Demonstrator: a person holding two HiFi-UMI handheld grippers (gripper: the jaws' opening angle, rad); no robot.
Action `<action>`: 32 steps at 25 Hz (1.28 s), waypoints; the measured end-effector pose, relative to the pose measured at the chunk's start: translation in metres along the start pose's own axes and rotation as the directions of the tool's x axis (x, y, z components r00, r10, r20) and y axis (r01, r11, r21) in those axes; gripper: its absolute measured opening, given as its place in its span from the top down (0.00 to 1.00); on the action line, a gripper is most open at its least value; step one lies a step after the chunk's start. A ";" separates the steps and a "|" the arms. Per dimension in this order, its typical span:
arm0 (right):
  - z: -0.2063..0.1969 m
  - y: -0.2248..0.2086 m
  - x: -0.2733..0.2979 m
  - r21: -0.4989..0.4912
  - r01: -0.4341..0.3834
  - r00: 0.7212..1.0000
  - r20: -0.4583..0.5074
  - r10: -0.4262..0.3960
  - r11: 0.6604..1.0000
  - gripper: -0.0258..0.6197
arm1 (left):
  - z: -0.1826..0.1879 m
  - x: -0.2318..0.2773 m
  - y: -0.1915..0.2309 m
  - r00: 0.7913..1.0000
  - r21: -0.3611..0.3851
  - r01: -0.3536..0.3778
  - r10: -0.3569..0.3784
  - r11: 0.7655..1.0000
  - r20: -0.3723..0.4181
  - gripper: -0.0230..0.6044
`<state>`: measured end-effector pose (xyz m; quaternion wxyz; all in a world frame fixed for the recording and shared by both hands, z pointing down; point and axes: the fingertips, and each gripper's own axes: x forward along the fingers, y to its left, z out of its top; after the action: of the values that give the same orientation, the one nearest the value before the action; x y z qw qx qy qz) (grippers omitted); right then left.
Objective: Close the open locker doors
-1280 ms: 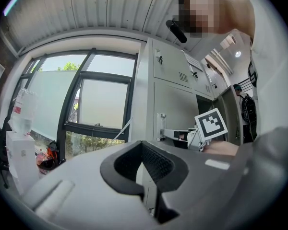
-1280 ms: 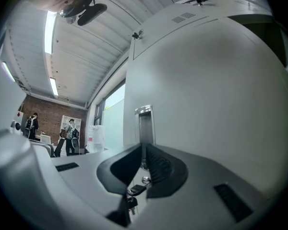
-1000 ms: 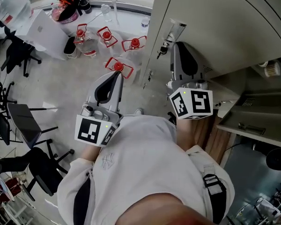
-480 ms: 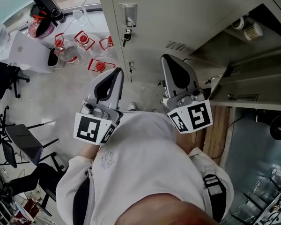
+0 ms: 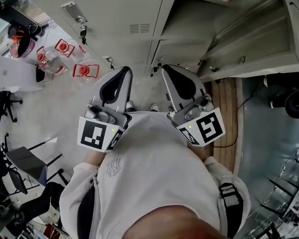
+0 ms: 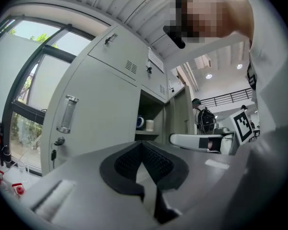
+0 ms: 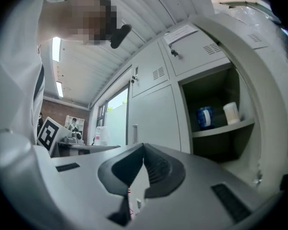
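A person stands in front of a row of grey lockers and holds one claw in each hand. The left claw points at the lockers. Its two jaws are pressed together at the tips, and there is nothing between them. The right claw points at the lockers too, just beside the left claw. Its jaws are also squeezed together, and they hold nothing. Neither claw touches the lockers.

One open locker is in the row. Its open door swings out from the row, on the right claw's side. Inside the open locker there is a shelf. A blue round thing and a white cup stand side by side on that shelf.

The doors next to the open locker are closed. One tall closed door has a long handle, and a key hangs below the handle.

A big window is next to the closed end of the lockers. On the floor near that end, water bottles with red caps stand close together. Black chairs stand farther out from the lockers.
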<state>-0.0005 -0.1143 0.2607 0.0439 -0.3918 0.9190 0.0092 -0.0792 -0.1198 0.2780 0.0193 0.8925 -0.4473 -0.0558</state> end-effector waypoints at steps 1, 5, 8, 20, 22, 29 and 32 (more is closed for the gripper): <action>0.002 -0.003 -0.009 -0.002 0.002 1.000 0.002 -0.002 1.000 0.94 | -0.001 0.005 -0.010 1.000 0.000 0.012 -0.012 1.000 0.001 0.96; 0.008 -0.017 -0.042 -0.013 0.011 1.000 0.019 -0.011 1.000 0.94 | -0.003 0.025 -0.046 0.998 0.001 0.056 -0.056 0.998 0.005 0.96; 0.011 -0.029 -0.065 -0.015 0.018 0.999 0.030 -0.018 1.000 0.94 | -0.006 0.038 -0.069 0.996 -0.003 0.085 -0.085 0.996 0.002 0.96; 0.015 -0.080 -0.131 0.002 0.050 0.997 0.064 -0.050 0.999 0.94 | -0.020 0.069 -0.118 0.993 -0.016 0.117 -0.118 0.993 -0.013 0.96; 0.016 -0.090 -0.136 0.004 0.068 0.995 0.073 -0.068 0.998 0.94 | -0.021 0.070 -0.119 0.994 -0.017 0.111 -0.111 0.994 -0.015 0.96; 0.022 -0.115 -0.137 -0.018 0.056 0.994 0.093 -0.054 0.998 0.94 | -0.024 0.069 -0.118 0.997 -0.013 0.077 -0.078 0.997 -0.019 0.96; 0.027 -0.122 -0.135 0.013 0.029 0.992 0.122 -0.030 1.000 0.94 | -0.025 0.066 -0.115 0.998 -0.011 0.058 -0.058 0.998 -0.019 0.96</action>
<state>0.1822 -0.1005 0.2479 0.1023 -0.4036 0.9088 0.0275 0.0543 -0.1043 0.2878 0.0264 0.9055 -0.4205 -0.0500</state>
